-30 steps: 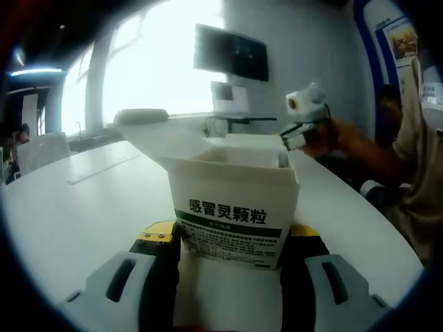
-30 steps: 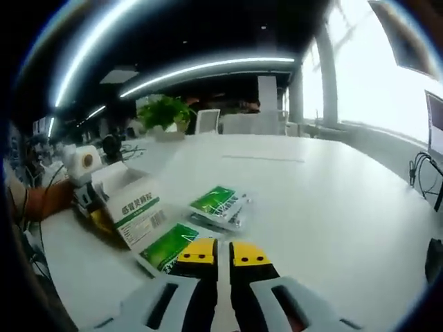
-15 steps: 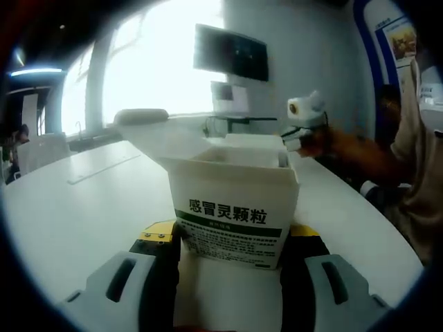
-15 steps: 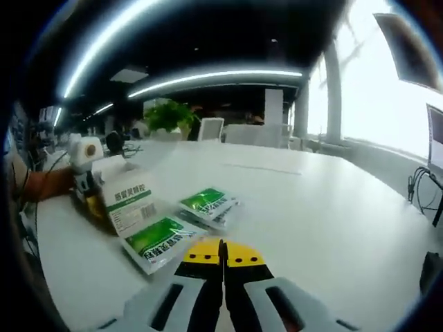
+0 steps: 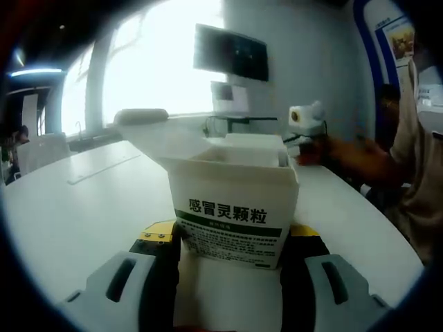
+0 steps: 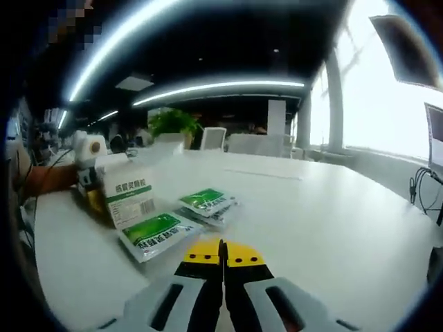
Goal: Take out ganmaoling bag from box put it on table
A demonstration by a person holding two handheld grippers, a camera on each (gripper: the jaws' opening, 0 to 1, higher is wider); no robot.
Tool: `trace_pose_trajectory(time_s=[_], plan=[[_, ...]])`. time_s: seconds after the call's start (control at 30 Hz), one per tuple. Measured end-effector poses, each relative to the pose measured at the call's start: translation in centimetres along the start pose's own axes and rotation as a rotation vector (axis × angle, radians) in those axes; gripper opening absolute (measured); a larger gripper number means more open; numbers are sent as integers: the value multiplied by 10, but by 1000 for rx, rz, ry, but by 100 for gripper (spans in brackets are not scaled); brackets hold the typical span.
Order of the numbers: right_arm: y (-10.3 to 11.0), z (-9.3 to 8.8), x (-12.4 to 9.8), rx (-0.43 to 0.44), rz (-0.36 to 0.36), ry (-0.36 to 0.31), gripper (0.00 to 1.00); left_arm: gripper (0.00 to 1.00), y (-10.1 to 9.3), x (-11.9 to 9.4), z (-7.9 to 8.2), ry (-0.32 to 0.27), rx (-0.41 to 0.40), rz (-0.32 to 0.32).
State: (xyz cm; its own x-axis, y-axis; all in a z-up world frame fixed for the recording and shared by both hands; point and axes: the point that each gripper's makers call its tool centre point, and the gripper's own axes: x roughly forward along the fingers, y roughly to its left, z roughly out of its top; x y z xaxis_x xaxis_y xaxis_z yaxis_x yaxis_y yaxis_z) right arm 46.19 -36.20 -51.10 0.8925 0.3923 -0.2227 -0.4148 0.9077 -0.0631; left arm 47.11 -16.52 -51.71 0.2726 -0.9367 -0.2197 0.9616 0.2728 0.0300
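Left gripper view has the left tongs [image 5: 232, 250] clamped on the lower sides of the white medicine box [image 5: 232, 207], which stands upright on the white tabletop [image 5: 83, 200] with its top flaps open. The opening faces up, toward 12 o'clock from those tongs. What is left inside cannot be seen past the flaps. At about 2 o'clock, well beyond the box, the right tongs [image 5: 302, 142] hang in a hand over the tabletop; their jaw gap is too small to read there.

Right gripper view shows the right tongs [image 6: 223, 250] with their yellow tips pressed together and nothing between them. Toward 10 o'clock, a green-and-white bag [image 6: 158, 232] lies flat on the tabletop [image 6: 332, 228], its long axis running from 8 o'clock to 2 o'clock, just beside the box [image 6: 129, 197]. Two more bags [image 6: 210, 204] lie stacked near it, toward 11 o'clock.

The right tongs are the free ones, so any further bag would fall to them. That move turns on reaching toward 10 o'clock, past the bags, and coming down into the box's opening from above while the left tongs brace it.
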Motion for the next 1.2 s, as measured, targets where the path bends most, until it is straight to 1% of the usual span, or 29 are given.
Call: trace_pose_trajectory(time_s=[0.1, 0.13, 0.2, 0.33, 0.4, 0.53, 0.83, 1.2], plan=[[-1, -2, 1, 1, -8, 1, 0, 49, 0, 0, 0, 1, 0, 0], [-1, 0, 0, -7, -14, -11, 0, 49, 0, 0, 0, 1, -1, 0], [-1, 4, -3, -48, -29, -38, 0, 49, 0, 0, 0, 1, -1, 0], [-2, 5, -5, -41, -36, -50, 0, 49, 0, 1, 0, 3, -1, 0], [1, 6, -5, -34, -16, -57, 0, 49, 0, 1, 0, 3, 0, 0], [1, 4, -4, -46, -26, -46, 0, 49, 0, 1, 0, 4, 3, 1], [7, 3, -3, -105, -13, -34, 0, 49, 0, 0, -1, 5, 4, 1], [7, 2, -2, -122, -19, -29, 0, 49, 1, 1, -1, 6, 7, 1]])
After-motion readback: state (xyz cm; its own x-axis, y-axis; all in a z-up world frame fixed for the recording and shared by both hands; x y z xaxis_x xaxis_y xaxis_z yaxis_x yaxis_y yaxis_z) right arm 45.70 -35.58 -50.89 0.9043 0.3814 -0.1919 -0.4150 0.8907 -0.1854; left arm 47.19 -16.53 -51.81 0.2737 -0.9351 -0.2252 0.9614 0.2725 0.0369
